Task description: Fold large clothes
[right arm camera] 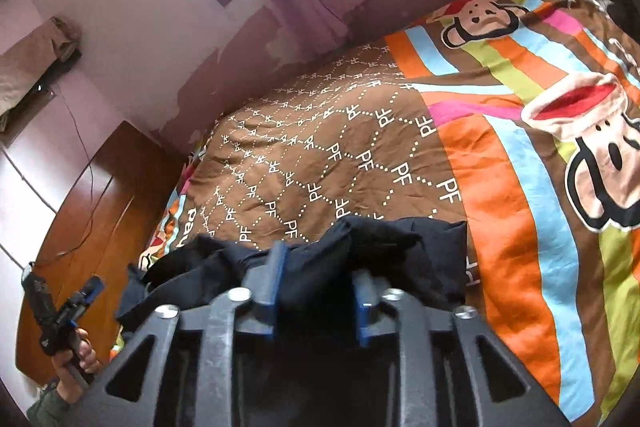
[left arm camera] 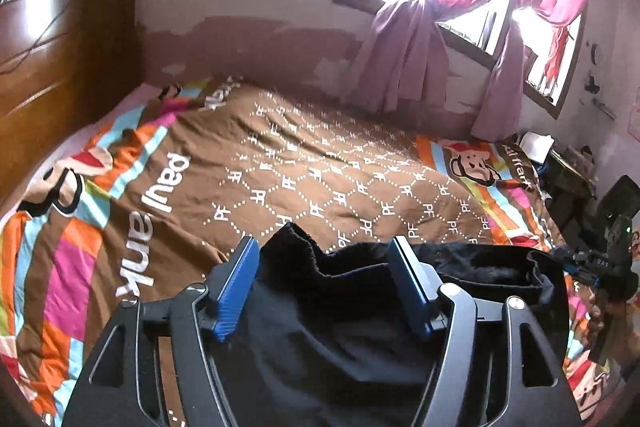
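- Bedroom setting: a wide bed covered by a brown quilt with white dotted diamonds and bright striped borders (left arm camera: 312,163) fills both views, with a wooden headboard (left arm camera: 60,67) at one end and pink curtains (left arm camera: 404,63) under a bright window.
- Black, soft, fleecy large garment (left arm camera: 360,291) lies bunched along the near edge of the bed, its far hem resting on the quilt.
- My left tool (left arm camera: 328,267) stands fairly wide; cloth lies between the blue pads, but they do not press on it.
- My right tool (right arm camera: 316,267) is narrower, straddling a ridge of the dark cloth (right arm camera: 400,247); I judge it loose, not clamped.
- Step in hand, as I read it: the garment has been set down and let go.
- Next move calls for lifting both tools clear without snagging, then finding an edge to flatten or fold over.
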Demonstrator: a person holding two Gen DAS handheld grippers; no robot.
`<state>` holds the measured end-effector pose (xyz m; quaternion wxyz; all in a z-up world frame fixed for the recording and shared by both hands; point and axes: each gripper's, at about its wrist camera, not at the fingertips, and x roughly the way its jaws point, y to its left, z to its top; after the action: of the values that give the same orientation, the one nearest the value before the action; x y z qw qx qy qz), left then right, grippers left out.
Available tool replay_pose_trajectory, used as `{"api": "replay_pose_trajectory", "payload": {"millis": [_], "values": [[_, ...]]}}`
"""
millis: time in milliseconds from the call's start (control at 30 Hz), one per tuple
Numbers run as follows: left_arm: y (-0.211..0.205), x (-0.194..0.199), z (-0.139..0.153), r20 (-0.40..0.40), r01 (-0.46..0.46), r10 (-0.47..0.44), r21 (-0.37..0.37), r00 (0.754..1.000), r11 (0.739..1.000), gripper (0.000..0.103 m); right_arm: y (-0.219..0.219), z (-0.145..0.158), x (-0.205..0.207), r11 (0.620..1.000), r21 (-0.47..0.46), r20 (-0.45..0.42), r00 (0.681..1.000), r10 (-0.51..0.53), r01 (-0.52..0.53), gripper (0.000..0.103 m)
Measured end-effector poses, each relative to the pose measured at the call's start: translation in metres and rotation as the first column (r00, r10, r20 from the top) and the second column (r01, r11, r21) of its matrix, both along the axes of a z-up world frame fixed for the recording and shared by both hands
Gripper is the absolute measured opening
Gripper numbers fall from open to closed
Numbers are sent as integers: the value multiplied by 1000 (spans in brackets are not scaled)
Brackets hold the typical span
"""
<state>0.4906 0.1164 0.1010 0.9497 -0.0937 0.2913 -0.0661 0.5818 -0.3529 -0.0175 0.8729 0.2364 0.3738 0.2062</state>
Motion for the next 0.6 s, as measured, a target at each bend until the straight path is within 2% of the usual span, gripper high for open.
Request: {"api": "replay_pose_trajectory", "payload": {"millis": [33, 100, 200, 267, 367, 433, 533, 600], "values": [[-2, -2, 0, 6, 9, -9, 14, 1000, 1000, 63, 1, 3, -1, 1000, -20, 15, 1000, -8, 8, 45], [-11, -6, -4, 2, 33, -33, 47, 999, 998, 64, 2, 10, -5, 999, -35, 54, 998, -23, 25, 62], [-26, -17, -17, -23, 111, -109, 81, 994, 991, 64, 8, 26, -18, 992, -126, 137, 991, -3, 20, 64], [-36, -24, -30, -59, 174, -169, 89, 984, 981, 64, 17, 30, -29, 988, -151, 155, 987, 43, -20, 67], [-53, -37, -51, -121, 273, -263, 82, 957, 958, 64, 33, 23, -46, 981, -147, 111, 983, 144, -127, 70], [-66, -48, -65, -154, 337, -322, 84, 934, 938, 64, 50, 10, -61, 963, -159, 59, 971, 231, -219, 70], [-84, -58, -88, -216, 413, -384, 111, 898, 904, 64, 78, -14, -88, 909, -236, -14, 937, 350, -343, 70], [-93, -60, -103, -232, 426, -386, 154, 893, 891, 64, 93, -28, -100, 875, -282, -33, 915, 401, -394, 70]]}}
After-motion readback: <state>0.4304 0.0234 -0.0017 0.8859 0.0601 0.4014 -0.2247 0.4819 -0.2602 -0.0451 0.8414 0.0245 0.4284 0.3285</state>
